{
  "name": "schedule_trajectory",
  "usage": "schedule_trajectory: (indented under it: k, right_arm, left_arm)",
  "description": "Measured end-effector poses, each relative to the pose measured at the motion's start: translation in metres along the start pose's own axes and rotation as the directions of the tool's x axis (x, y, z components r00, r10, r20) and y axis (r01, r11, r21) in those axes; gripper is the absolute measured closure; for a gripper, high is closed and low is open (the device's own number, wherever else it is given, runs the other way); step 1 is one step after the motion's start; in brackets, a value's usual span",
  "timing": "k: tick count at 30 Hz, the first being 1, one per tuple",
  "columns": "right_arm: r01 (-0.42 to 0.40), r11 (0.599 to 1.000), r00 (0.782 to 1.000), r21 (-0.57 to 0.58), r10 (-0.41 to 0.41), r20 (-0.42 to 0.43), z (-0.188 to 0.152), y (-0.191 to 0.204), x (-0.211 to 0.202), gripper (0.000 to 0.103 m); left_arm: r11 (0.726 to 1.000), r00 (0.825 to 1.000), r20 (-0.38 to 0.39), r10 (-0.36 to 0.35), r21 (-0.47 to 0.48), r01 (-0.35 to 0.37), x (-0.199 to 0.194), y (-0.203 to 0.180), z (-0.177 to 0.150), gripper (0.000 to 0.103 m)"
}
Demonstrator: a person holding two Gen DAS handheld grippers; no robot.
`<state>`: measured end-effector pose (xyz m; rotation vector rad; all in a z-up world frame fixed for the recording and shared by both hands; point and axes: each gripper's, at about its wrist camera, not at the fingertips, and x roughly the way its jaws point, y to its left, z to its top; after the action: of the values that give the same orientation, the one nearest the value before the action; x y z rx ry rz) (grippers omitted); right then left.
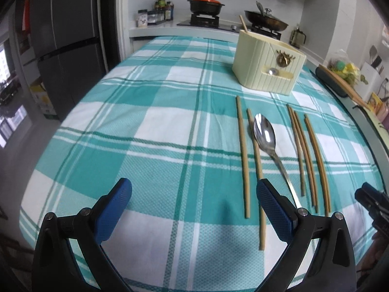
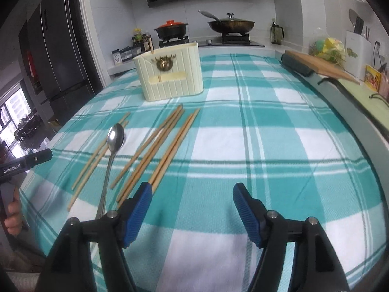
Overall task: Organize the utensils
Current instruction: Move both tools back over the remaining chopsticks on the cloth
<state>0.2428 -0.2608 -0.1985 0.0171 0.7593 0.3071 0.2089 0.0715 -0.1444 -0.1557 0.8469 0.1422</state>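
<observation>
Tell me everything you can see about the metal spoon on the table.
The spoon is shiny silver metal, with an oval bowl facing up and a long thin handle. It lies flat on the checked tablecloth, bowl toward the cream utensil holder, handle toward the camera. Wooden chopsticks lie on both sides of it; the nearest one on its left seems to touch or pass under the bowl's edge. No tool touches it, though the handle's end runs behind the left tool's finger.
</observation>
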Motion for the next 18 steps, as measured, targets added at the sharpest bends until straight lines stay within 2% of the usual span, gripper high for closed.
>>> schedule_trajectory:
  k: [2, 8, 9, 10, 12, 14, 16, 18]
  right_arm:
    - [-0.023, 1.000, 1.000, 0.014, 0.023, -0.008, -0.006, 0.000, 0.001, 0.032]
    - [0.017, 1.000, 1.000, 0.011, -0.017, -0.018, -0.008, 0.007, 0.009, 0.033]
    - [0.016, 1.000, 1.000, 0.019, -0.015, -0.016, -0.008, 0.006, 0.010, 0.040]
    - [0.010, 1.000, 1.000, 0.023, -0.010, -0.019, -0.008, 0.006, 0.010, 0.053]
    - [0.000, 1.000, 0.999, 0.029, 0.001, -0.035, -0.008, 0.007, 0.014, 0.063]
    - [-0.009, 0.999, 0.999, 0.041, 0.011, -0.049, -0.007, 0.006, 0.018, 0.065]
    - [-0.023, 0.999, 0.998, 0.049, 0.026, -0.057, -0.002, 0.008, 0.023, 0.075]
    - [-0.045, 0.998, 0.997, 0.052, 0.049, -0.064, 0.005, 0.013, 0.029, 0.076]
  left_arm:
    - [1.000, 1.000, -0.020, -0.006, 0.021, 0.007, 0.004, -0.004, -0.003, 0.001]
    - [0.998, 0.999, -0.023, -0.022, 0.065, 0.023, 0.007, -0.011, -0.007, 0.001]
    - [0.997, 0.999, -0.023, -0.028, 0.072, 0.029, 0.006, -0.011, -0.008, 0.001]
    - [0.997, 0.999, -0.023, -0.029, 0.074, 0.031, 0.006, -0.011, -0.010, 0.001]
    - [0.997, 0.999, -0.026, -0.023, 0.066, 0.025, 0.008, -0.009, -0.011, 0.001]
    - [0.998, 0.999, -0.034, -0.021, 0.053, 0.023, 0.010, -0.008, -0.011, 0.001]
    - [0.999, 0.999, -0.040, -0.027, 0.041, 0.028, 0.012, -0.005, -0.011, 0.001]
    - [0.999, 0.999, -0.043, -0.028, 0.033, 0.030, 0.013, -0.005, -0.011, 0.001]
